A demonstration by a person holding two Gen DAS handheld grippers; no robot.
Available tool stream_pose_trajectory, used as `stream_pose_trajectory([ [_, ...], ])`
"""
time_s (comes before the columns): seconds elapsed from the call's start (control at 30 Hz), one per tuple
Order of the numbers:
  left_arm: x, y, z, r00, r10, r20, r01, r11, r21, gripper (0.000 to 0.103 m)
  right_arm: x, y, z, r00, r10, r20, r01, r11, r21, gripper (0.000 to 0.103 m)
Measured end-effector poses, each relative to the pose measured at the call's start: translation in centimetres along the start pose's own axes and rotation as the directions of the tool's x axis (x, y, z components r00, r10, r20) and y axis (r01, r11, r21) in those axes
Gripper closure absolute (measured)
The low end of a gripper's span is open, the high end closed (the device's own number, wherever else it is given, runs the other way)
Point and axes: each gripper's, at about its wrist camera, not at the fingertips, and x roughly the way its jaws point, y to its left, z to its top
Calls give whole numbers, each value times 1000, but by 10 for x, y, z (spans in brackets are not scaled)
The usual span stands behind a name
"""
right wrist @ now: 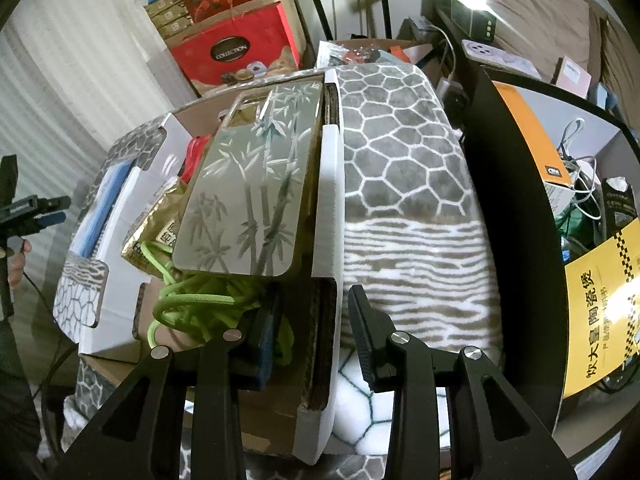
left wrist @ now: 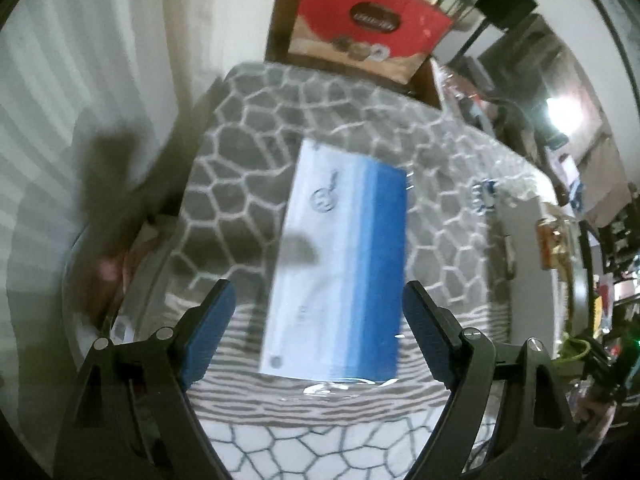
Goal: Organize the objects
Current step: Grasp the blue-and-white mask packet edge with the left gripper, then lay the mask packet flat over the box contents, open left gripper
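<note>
A flat white-and-blue box [left wrist: 340, 264] lies on the grey honeycomb blanket [left wrist: 248, 152]. My left gripper [left wrist: 318, 292] hovers over its near end, open, with a pad on either side and neither pressing. In the right wrist view an open cardboard box [right wrist: 256, 412] holds a bamboo-print phone case [right wrist: 256, 184], a lime-green cord [right wrist: 192, 308] and a gold packet [right wrist: 156, 228]. My right gripper [right wrist: 314, 300] straddles that box's white right wall [right wrist: 330, 208] and is shut on it. At the far left are the left gripper [right wrist: 40, 208] and the white-and-blue box [right wrist: 104, 200].
Red gift boxes [right wrist: 236, 52] are stacked behind the blanket against the pale wall. A black curved edge [right wrist: 508, 200] borders cluttered cables and an orange carton [right wrist: 532, 136] on the right. A white flap [right wrist: 132, 216] folds out on the cardboard box's left.
</note>
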Motion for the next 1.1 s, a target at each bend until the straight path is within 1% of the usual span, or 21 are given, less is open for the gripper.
stream_pose_trajectory([
  [0.1, 15, 11, -3, 999, -2, -44, 1, 1000, -31, 20, 0, 1, 0, 1000, 0, 0, 0, 1000, -4, 68],
  [0.17, 25, 17, -5, 997, -20, -69, 16, 999, -50, 20, 0, 2, 0, 1000, 0, 0, 0, 1000, -6, 68],
  [0.23, 25, 17, -8, 998, -23, -54, 20, 999, -47, 20, 0, 2, 0, 1000, 0, -1, 0, 1000, -4, 68],
  [0.27, 25, 16, -8, 998, -26, -59, 23, 999, -47, 22, 0, 2, 0, 1000, 0, -1, 0, 1000, -3, 68],
  [0.33, 23, 15, -9, 998, -35, -48, 33, 998, -45, 36, 1, 2, 0, 1000, -1, -3, 1, 1000, -3, 68],
  [0.37, 23, 14, -9, 998, -36, -51, 34, 999, -39, 49, 1, 2, 0, 1000, -1, -4, 1, 1000, -2, 68],
  [0.4, 23, 13, -9, 998, -30, -54, 28, 999, -33, 55, 1, 2, 0, 1000, -1, -5, 1, 1000, -2, 68],
  [0.43, 23, 11, -10, 998, -20, -52, 19, 1000, -23, 57, 1, 3, -1, 1000, -1, -4, 1, 1000, -3, 68],
  [0.47, 22, 9, -9, 998, -18, -52, 17, 1000, -20, 61, 1, 3, -1, 1000, -3, -4, 3, 1000, -4, 68],
  [0.53, 22, 9, -9, 999, -16, -47, 14, 1000, -26, 72, 1, 3, -1, 1000, -2, -5, 2, 1000, -1, 68],
  [0.57, 23, 8, -8, 999, -20, -44, 19, 999, -29, 81, 1, 3, -1, 1000, -2, -5, 2, 1000, -1, 68],
  [0.6, 22, 9, -8, 999, -28, -40, 27, 999, -33, 86, 2, 3, -1, 1000, -1, -6, 1, 1000, 0, 68],
  [0.63, 22, 8, -9, 999, -39, -31, 38, 999, -36, 88, 2, 3, -1, 1000, 0, -7, 0, 1000, 2, 68],
  [0.67, 22, 7, -9, 998, -56, -20, 55, 998, -32, 95, 2, 3, -1, 1000, 0, -8, 0, 1000, 3, 68],
  [0.7, 21, 5, -9, 998, -68, -9, 67, 998, -21, 100, 3, 3, -1, 1000, -1, -8, 1, 1000, 3, 68],
  [0.77, 20, -1, -11, 998, -58, 10, 58, 998, 2, 102, 3, 3, -1, 1000, -1, -9, 1, 1000, 3, 68],
  [0.83, 17, -4, -12, 997, -68, 33, 68, 998, 5, 102, 3, 3, -1, 1000, -2, -10, 2, 1000, 5, 68],
  [0.97, 2, -2, -9, 986, -145, 77, 148, 989, -32, 102, 3, 3, -1, 1000, -2, -10, 2, 1000, 3, 68],
  [1.1, -23, -13, -8, 972, -196, 128, 198, 980, -7, 102, 3, 3, 0, 1000, -3, -10, 3, 1000, 4, 68],
])
